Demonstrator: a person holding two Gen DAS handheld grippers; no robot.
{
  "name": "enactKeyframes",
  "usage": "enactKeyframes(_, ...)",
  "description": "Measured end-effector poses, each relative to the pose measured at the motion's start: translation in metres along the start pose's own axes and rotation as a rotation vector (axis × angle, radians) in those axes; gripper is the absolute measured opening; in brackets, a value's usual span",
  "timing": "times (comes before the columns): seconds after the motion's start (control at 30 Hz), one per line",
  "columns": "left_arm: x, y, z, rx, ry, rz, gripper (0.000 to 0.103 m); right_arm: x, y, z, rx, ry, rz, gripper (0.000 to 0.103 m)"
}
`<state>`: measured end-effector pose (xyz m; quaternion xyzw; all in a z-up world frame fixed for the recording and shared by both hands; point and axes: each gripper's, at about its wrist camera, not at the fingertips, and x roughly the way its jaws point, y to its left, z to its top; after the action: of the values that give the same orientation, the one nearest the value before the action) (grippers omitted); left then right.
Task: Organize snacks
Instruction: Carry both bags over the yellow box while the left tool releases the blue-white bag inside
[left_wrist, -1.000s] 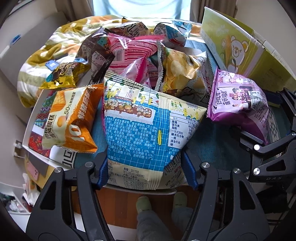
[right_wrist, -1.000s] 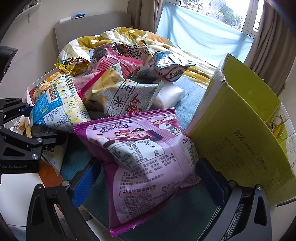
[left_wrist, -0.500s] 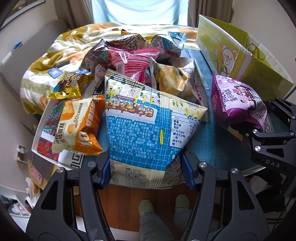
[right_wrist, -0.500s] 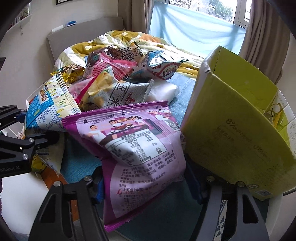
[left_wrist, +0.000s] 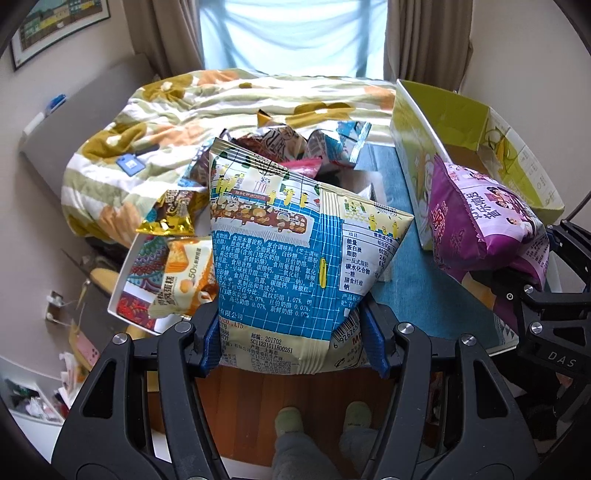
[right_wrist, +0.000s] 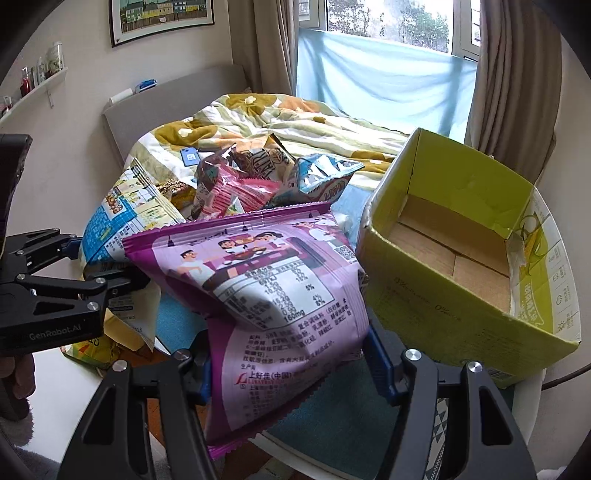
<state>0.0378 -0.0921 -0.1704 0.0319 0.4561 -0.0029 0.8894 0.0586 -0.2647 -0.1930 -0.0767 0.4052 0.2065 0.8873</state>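
A blue-and-white snack bag (left_wrist: 291, 254) is clamped at its lower end between the blue pads of the left gripper (left_wrist: 295, 338) and held clear of the table (left_wrist: 402, 295). The right gripper (right_wrist: 291, 365) is closing its jaws on a purple snack bag (right_wrist: 266, 288), pinched by the pads just beside the open yellow-green box (right_wrist: 436, 306) at the table's right edge. More snack packets (right_wrist: 258, 177) are heaped at the far edge.

The blue snack bag (left_wrist: 280, 258) carries "201702" and "SC11231011800261", the purple bag (right_wrist: 258, 295) "160mg", the orange packet (left_wrist: 184, 284) "50%", the left gripper's (right_wrist: 122, 273) black body "GenRobot.AI".
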Motion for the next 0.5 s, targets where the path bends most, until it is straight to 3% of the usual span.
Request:
enactKeyframes(0.33,-0.054,-0.031,0.069,0.013,-0.12,-0.011,0.058,-0.071,-0.028,0.049,0.044,-0.098,0.056,0.061)
enactKeyframes(0.5,-0.05,-0.064,0.118,0.056,-0.15,-0.079,0.058,-0.095,-0.064,0.079,0.082,-0.136,-0.013,0.061)
